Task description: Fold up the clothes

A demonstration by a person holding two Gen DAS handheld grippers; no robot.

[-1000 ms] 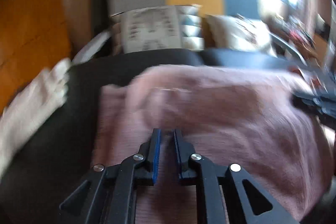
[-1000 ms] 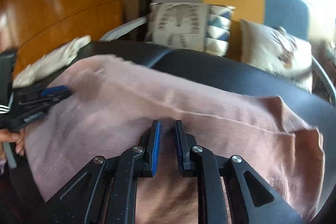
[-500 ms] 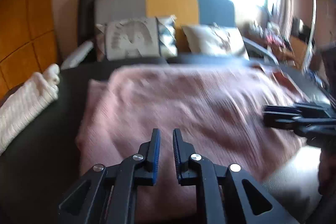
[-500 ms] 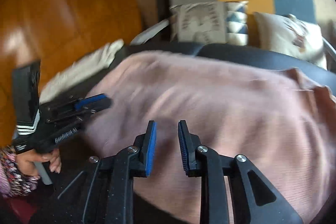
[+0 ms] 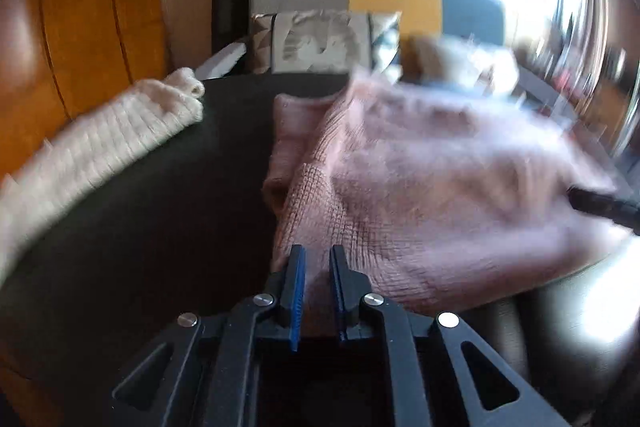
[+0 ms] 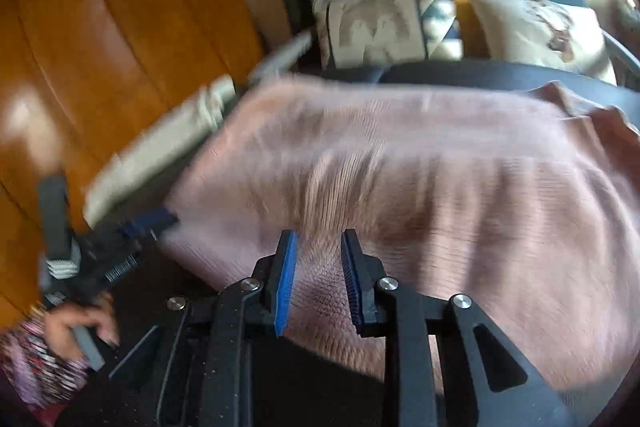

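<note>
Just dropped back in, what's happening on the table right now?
A person is working a pink knit garment spread on a dark table with two handheld grippers. The left gripper is at the garment's near left edge, the right gripper at its near edge; both have fabric between narrowly parted fingers, grip unclear through blur. A cream knit lies off to the left, untouched.

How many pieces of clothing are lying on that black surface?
2. A pink knit garment is spread across the middle, and a cream knit piece lies at the left edge. Anything lying under the pink one would be hidden.
</note>
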